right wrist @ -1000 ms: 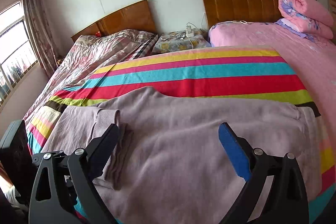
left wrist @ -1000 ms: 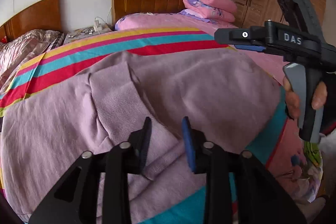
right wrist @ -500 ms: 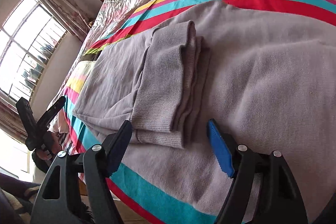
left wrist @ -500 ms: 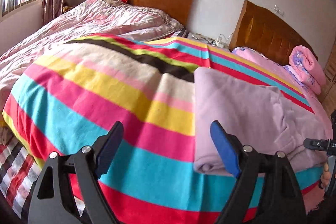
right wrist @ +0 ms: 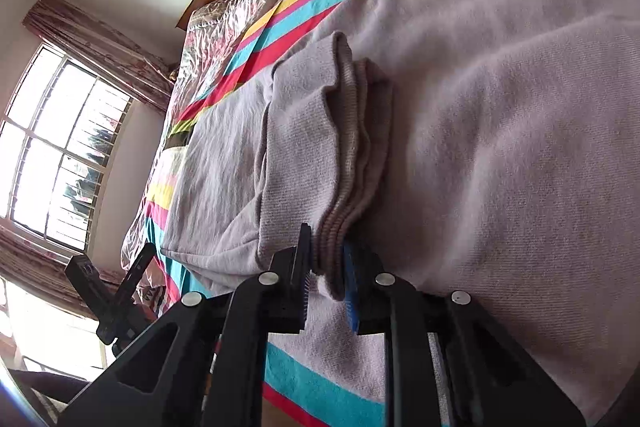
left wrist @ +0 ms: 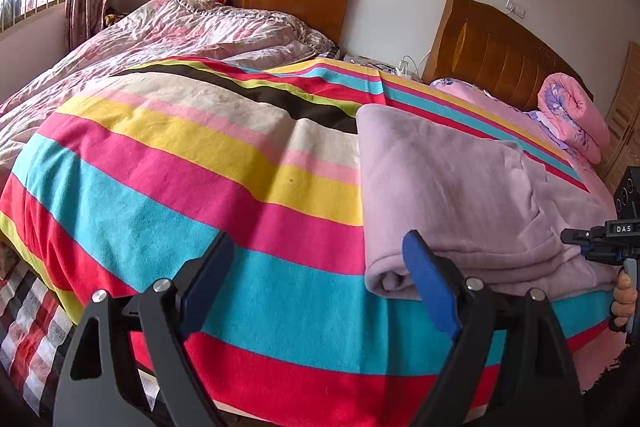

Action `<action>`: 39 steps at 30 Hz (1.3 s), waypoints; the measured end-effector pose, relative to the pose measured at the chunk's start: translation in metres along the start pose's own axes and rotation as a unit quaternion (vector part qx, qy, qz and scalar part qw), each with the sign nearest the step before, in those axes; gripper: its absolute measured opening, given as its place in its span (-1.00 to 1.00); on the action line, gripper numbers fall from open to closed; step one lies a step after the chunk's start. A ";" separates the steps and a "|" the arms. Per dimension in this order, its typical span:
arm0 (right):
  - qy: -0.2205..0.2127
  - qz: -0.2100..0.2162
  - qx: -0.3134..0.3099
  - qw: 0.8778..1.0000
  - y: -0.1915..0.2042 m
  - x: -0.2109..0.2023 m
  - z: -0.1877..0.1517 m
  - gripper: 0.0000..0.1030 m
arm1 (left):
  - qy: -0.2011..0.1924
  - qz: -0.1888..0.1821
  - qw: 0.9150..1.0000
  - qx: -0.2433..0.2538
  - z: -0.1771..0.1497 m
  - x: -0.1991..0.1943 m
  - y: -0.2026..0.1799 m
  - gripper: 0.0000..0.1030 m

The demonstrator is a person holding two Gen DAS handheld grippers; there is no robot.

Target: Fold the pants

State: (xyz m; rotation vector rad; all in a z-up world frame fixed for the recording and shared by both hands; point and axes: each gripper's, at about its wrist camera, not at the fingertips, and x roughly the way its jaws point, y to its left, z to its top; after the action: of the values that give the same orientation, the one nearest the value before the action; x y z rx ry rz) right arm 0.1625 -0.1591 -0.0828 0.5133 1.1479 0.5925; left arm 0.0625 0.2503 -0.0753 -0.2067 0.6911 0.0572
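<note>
While the right gripper (right wrist: pixel 326 277) has its jaws closed on the ribbed cuffs (right wrist: pixel 344 163) of the lilac pants (left wrist: pixel 452 195), only the near corner of that stack sits between them, so a lift could let the lower layers slide out and spoil the fold. The pants lie partly folded on the striped blanket (left wrist: pixel 180 187) of the bed, near its front edge, and a hard pull could drag the whole bundle towards that edge or wrinkle the smooth layer beneath. The left gripper (left wrist: pixel 316 283) hangs over the blanket with its jaws wide apart and nothing in them, just beside the rolled edge of the pants, so nothing pins the far side. How many layers the right jaws really catch is hidden behind them, and the waistband cannot be made out.
</note>
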 end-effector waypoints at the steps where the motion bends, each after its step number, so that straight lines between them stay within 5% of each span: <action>1: -0.012 -0.001 -0.009 1.000 0.005 -0.004 0.000 -0.71 | 0.002 0.000 1.000 0.003 -0.002 -0.001 0.000 0.67; 7: -0.072 0.012 -0.073 0.995 0.058 -0.027 0.034 -0.73 | 0.006 -0.007 0.999 0.041 -0.009 -0.010 -0.017 0.74; 13: -0.111 0.020 -0.184 0.977 0.146 -0.045 0.080 -0.73 | 0.020 -0.015 0.996 0.089 -0.012 0.001 -0.048 0.80; 21: -0.159 0.036 -0.237 0.958 0.197 -0.080 0.100 -0.73 | 0.021 0.023 0.996 0.089 0.006 0.027 -0.049 0.80; 24: -0.166 0.028 -0.230 0.959 0.186 -0.088 0.099 -0.73 | 0.014 0.053 0.993 0.101 0.010 0.030 -0.039 0.83; 27: -0.151 0.020 -0.189 0.970 0.147 -0.081 0.082 -0.73 | 0.006 0.046 0.998 0.051 0.016 0.020 -0.010 0.83; 34: -0.040 -0.045 -0.053 0.997 0.020 -0.002 -0.007 -0.73 | 0.039 0.050 0.996 0.069 0.001 0.035 0.004 0.91; 39: -0.045 -0.024 -0.043 0.998 0.012 -0.005 -0.018 -0.73 | 0.045 0.046 0.995 0.076 0.002 0.037 0.008 0.97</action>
State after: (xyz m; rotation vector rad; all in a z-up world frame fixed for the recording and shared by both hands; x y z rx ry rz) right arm 0.1422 -0.1523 -0.0776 0.4329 1.0422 0.5689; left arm 0.0912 0.2577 -0.0989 -0.0315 0.7907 0.0845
